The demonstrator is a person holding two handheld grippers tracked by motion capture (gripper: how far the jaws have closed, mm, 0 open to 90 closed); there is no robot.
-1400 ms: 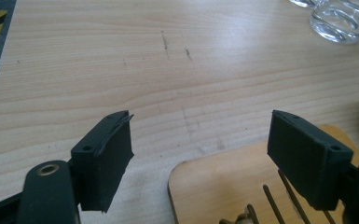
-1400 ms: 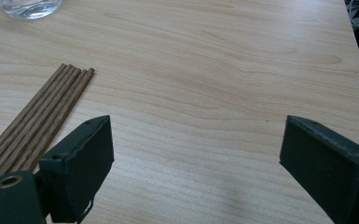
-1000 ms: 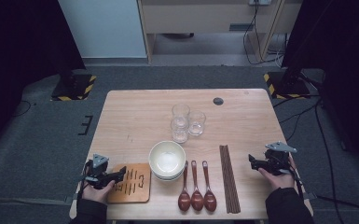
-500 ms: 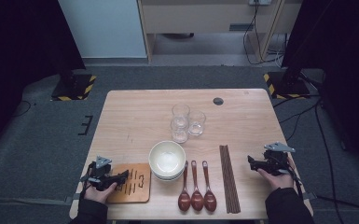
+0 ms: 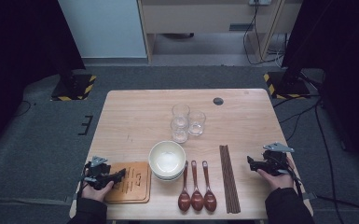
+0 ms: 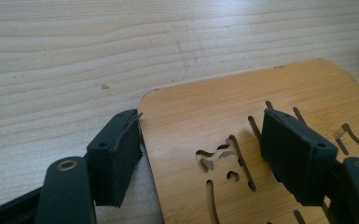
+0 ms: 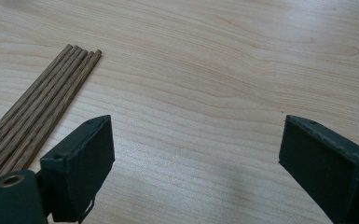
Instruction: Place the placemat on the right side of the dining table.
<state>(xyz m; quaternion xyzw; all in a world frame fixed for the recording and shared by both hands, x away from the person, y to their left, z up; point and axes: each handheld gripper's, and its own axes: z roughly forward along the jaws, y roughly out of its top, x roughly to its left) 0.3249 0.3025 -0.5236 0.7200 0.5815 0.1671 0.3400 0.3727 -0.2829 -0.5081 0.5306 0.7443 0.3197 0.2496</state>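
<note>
Left hand-held gripper (image 6: 200, 154) sits at the desk's 7 o'clock corner with its jaws spread across the near-left corner of the bamboo trivet (image 6: 261, 121) – one pad off the edge on the bare desk (image 6: 121, 42), the other over the slotted face. The jaws have just been closing, trivet corner between them, no squeeze visible yet. In the high view the trivet (image 5: 130, 183) lies flat, just beside the stacked white bowls (image 5: 167, 159) at its 2 o'clock.

Right hand-held gripper (image 7: 196, 158) rests at 4 o'clock, jaws wide apart over bare wood, nothing between them. Chopsticks (image 7: 37, 112) lie at its 10 o'clock, apart from it. Three spoons (image 5: 196, 186) sit between bowls and chopsticks – three glasses (image 5: 185, 122) at desk centre.
</note>
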